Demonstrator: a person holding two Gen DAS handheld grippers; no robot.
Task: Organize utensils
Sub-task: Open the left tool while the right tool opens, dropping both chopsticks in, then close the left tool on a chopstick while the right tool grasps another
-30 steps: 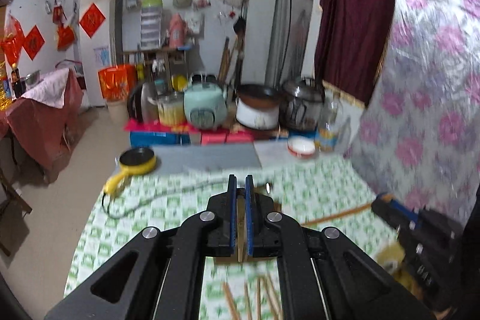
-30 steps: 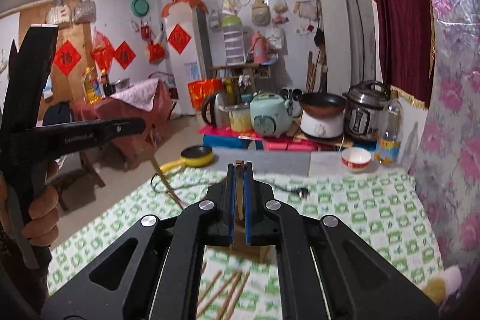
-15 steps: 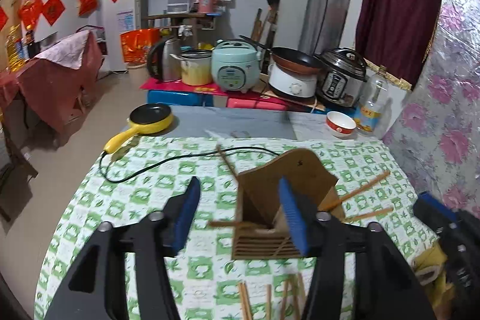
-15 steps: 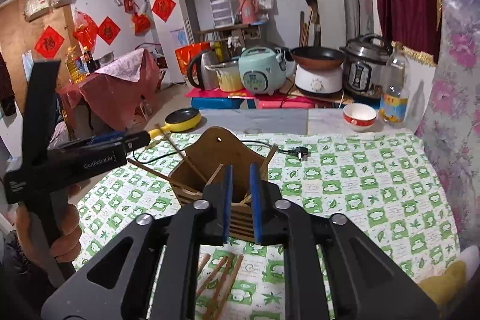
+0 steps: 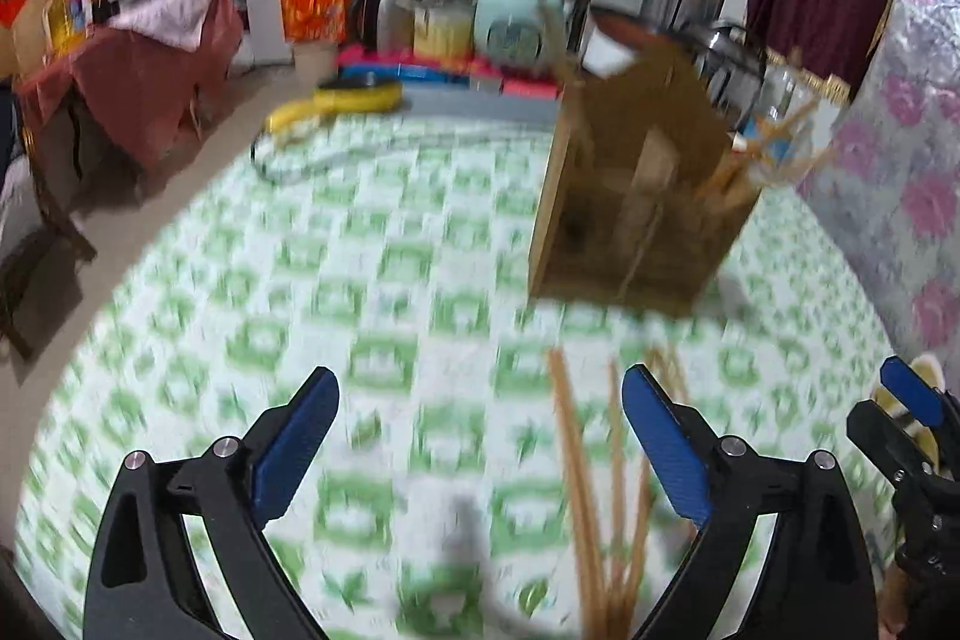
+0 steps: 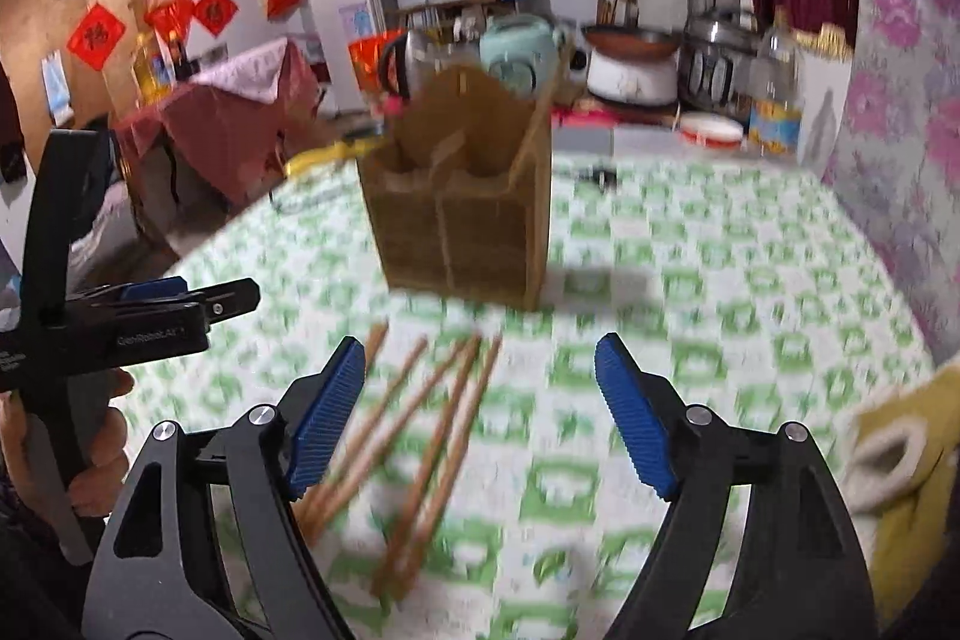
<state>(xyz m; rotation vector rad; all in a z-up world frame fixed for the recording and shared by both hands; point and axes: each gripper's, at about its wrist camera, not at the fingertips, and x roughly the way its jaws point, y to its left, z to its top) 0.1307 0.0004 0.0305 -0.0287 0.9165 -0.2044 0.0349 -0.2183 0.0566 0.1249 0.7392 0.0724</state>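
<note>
**Two grippers opening over loose chopsticks**

Two grippers are coming down toward the table [image 6: 720,232], and both have just been spreading their jaws, which were pressed together a second ago. The left gripper [image 5: 480,436] is now standing wide, with nothing pressed between its pads; the ends of the loose chopsticks [image 5: 576,460] are lying on the cloth just inside its right-hand finger. The right gripper [image 6: 480,400] is also open, a little less wide, and several chopsticks [image 6: 420,430] are fanning out on the green-checked cloth beneath and beside its left-hand finger, untouched.

A hand [image 6: 90,436] is gripping the left tool's handle at the edge of the right view.

Beyond the sticks, the wooden utensil holder [image 6: 468,208] is standing upright on the table, a few sticks already leaning out of it [image 5: 780,142]. Both views are blurring with motion.

Opening while lowering suggests a pick-up is beginning: most chopsticks are still waiting on the cloth, so the sorting looks only partly done.

Farther back, a yellow pan [image 5: 354,97] and kitchen appliances are crowding the room.
</note>
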